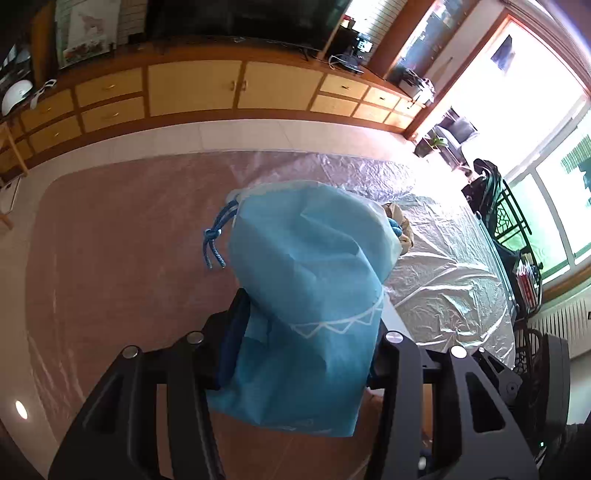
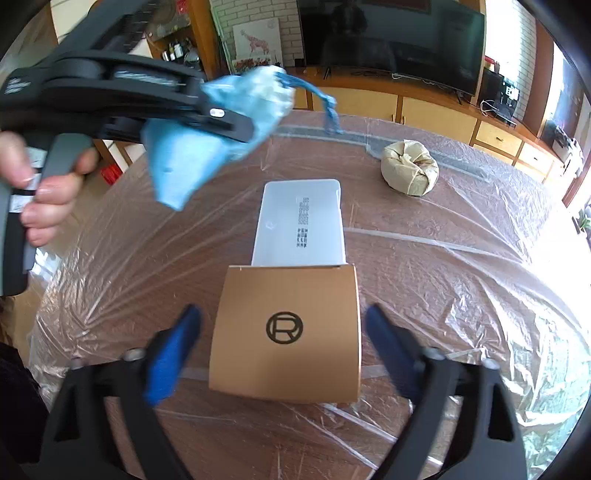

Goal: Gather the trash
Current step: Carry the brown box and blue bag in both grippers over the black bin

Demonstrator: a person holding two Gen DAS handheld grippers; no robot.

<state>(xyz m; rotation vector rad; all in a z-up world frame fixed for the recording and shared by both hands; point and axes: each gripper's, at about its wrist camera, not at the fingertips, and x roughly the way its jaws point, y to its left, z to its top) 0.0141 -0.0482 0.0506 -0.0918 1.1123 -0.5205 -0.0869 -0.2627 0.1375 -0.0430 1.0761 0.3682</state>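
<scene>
My left gripper (image 1: 299, 325) is shut on a light blue drawstring bag (image 1: 310, 280) and holds it above the table; the bag hangs between the fingers, its blue cord (image 1: 218, 236) dangling at the left. In the right wrist view the left gripper (image 2: 243, 127) holds the same bag (image 2: 221, 125) at the upper left. My right gripper (image 2: 284, 332) is open, its fingers either side of a tan box with an R logo (image 2: 286, 332) whose white inner tray (image 2: 301, 225) slides out at the far end. A crumpled beige paper ball (image 2: 410, 168) lies further back on the right.
The round wooden table (image 2: 461, 295) is covered with wrinkled clear plastic film. A long sideboard with drawers (image 1: 192, 92) and a TV (image 2: 391, 33) stand behind. A black metal rack (image 1: 513, 236) stands by the window on the right.
</scene>
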